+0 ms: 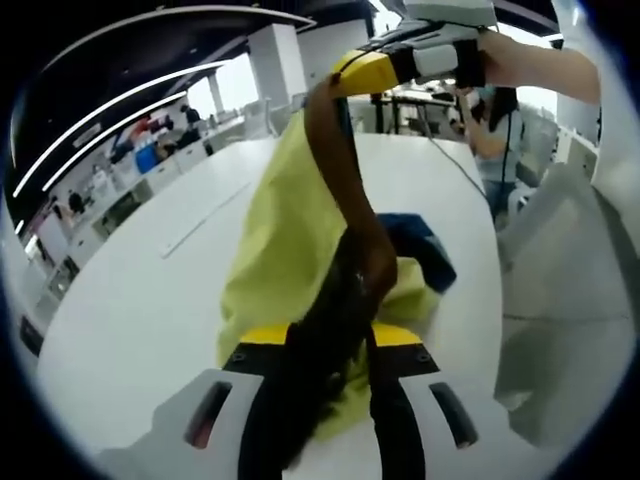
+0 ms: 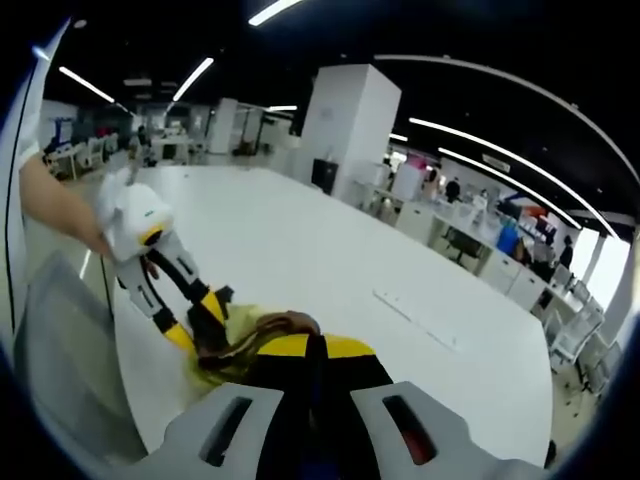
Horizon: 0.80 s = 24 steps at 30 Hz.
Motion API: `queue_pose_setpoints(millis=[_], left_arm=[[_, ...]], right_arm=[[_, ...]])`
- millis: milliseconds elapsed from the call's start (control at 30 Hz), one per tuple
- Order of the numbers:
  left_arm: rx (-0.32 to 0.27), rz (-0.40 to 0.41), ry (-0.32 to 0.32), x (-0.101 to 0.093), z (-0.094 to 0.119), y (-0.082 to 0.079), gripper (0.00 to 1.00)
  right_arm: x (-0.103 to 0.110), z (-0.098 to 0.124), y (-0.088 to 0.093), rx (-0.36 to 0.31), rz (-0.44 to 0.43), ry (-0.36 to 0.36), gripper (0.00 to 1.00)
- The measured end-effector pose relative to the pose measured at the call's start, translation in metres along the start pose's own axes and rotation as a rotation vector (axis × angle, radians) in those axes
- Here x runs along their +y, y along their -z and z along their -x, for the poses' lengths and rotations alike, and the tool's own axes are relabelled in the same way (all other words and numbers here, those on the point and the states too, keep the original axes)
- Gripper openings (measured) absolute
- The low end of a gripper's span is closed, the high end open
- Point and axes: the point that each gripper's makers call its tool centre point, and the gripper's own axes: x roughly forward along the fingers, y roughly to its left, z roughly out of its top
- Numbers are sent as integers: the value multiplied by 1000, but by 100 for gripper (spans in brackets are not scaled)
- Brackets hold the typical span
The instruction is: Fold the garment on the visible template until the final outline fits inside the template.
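Both grippers, left (image 1: 330, 350) and right (image 2: 305, 365), raised above the table (image 1: 150, 300), fingers clamped on the garment (image 1: 290, 230) stretched between them.

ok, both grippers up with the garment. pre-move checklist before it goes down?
1. Left gripper shut on yellow-green garment: ok.
2. Right gripper shut on garment: ok; seen gripping the brown edge in the left gripper view.
3. Garment spread flat: not ok, bunched and hanging between grippers.
4. Template visible on white table: cannot tell.
5. Blue cloth clear of the garment: not ok, it lies against it.
6. Bystanders clear: ok, they stand beyond the table.
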Motion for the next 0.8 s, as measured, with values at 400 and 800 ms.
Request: queue_pose_setpoints(millis=[400, 800], left_arm=[[-18, -18, 10, -3, 4, -9, 8], [-19, -5, 3, -2, 11, -7, 0]], right_arm=[[1, 0, 1, 7, 2, 0, 3], [1, -1, 4, 19, 3, -2, 3]])
